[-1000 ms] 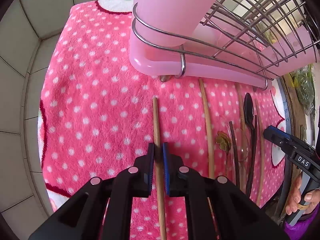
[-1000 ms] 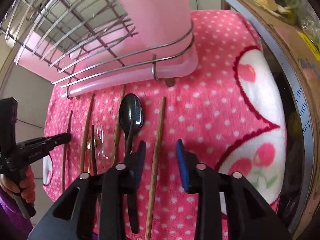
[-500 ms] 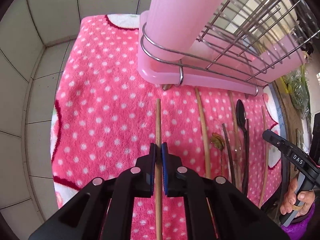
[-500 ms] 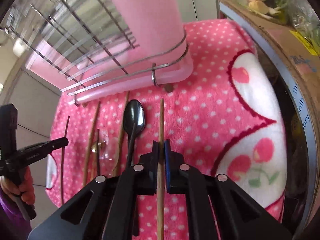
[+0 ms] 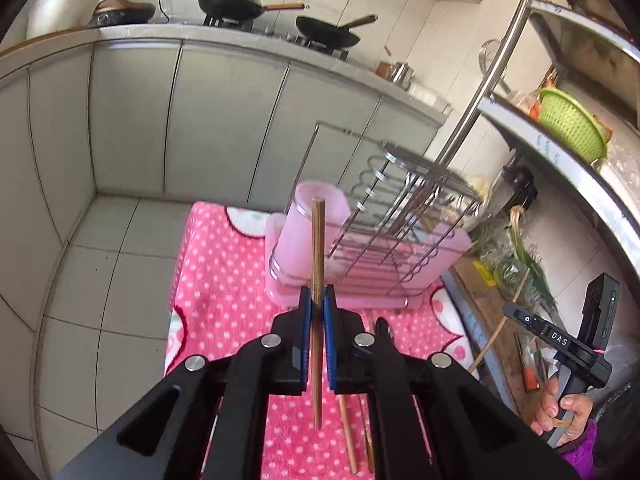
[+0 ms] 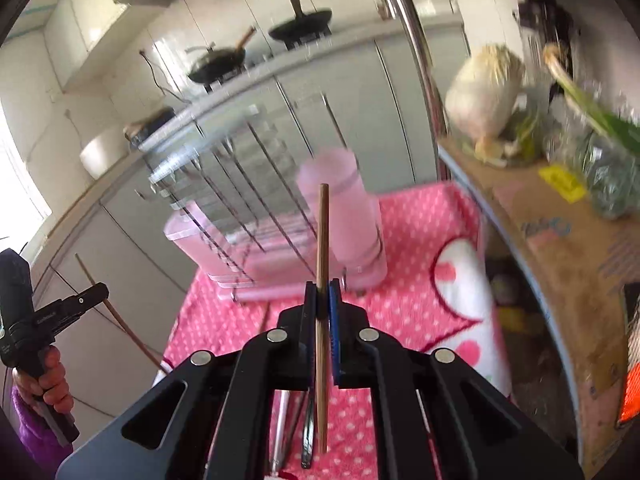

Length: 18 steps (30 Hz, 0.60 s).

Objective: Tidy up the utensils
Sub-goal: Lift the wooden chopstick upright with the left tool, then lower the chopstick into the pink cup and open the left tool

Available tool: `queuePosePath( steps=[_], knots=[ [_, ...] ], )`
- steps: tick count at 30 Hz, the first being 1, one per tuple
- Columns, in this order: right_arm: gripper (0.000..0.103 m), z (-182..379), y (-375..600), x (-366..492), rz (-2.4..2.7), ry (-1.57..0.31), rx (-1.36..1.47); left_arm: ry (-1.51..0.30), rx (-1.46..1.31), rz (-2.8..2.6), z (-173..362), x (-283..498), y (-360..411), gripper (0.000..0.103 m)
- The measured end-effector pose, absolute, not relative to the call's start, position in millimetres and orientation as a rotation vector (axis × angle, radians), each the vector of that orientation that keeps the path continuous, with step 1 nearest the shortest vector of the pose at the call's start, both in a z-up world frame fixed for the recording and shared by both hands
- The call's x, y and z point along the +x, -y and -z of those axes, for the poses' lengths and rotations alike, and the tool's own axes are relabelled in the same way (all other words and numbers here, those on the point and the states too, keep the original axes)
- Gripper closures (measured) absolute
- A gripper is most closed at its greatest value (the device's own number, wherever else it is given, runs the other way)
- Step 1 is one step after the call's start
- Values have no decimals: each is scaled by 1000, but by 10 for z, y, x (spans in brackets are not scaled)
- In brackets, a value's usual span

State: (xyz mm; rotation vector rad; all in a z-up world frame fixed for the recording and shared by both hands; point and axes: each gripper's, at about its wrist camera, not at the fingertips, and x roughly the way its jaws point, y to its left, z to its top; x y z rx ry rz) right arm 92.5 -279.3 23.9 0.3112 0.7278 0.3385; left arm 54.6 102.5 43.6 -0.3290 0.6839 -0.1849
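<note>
My left gripper is shut on a wooden chopstick, held upright in the air in front of the pink utensil cup of the wire dish rack. My right gripper is shut on another wooden chopstick, also lifted, its tip before the pink cup. Each gripper shows in the other's view: the right with its chopstick, the left with its chopstick. Other chopsticks and a spoon handle lie on the pink dotted cloth.
The rack stands on the cloth at the back. A shelf with vegetables and a cardboard box borders the right. Grey cabinets with woks on a stove are behind. Tiled floor lies left.
Both grippers have lifted their chopsticks off the cloth and tilted up, so the views now look across the kitchen at the rack instead of down at the cloth.
</note>
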Motion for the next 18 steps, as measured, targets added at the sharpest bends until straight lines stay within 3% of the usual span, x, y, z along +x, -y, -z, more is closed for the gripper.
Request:
queuePosePath(
  steps=[12,18],
  knots=[
    [97,-1569,2838,1190,-362,-464,215,-456,-323,192,-1750,607,-1145,98],
    [97,-1883,2826,1454,-326,-387,193,-390,-324,141,-2064,964,-1190,98]
  ],
)
